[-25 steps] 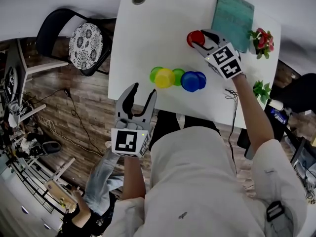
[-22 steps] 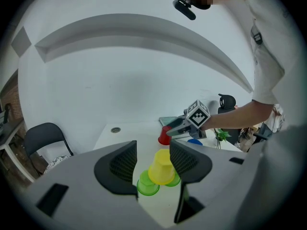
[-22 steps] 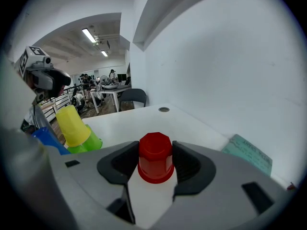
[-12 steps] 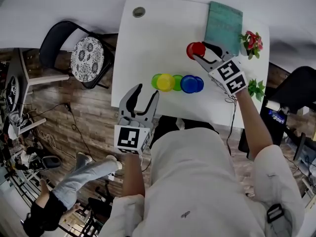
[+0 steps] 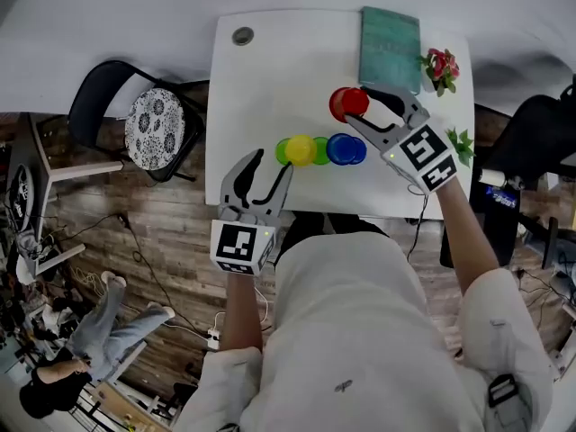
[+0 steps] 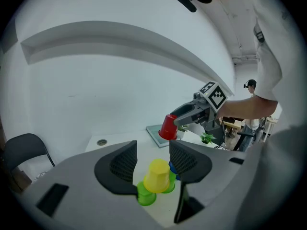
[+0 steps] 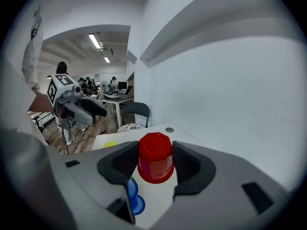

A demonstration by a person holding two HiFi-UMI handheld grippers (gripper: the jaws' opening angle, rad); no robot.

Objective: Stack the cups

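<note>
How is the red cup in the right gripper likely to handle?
The red cup looks like thin plastic, so it is probably light and a bit squashy between the right gripper's pads. Its smooth tapered walls may let it slip if the grip eases. Held mouth down, it should nest readily over the yellow cup.

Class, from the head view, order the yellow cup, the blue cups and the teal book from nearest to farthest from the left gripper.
1. Yellow cup, just ahead of the left gripper.
2. Blue cups, further right in the row.
3. Teal book, far back, right side.
</note>
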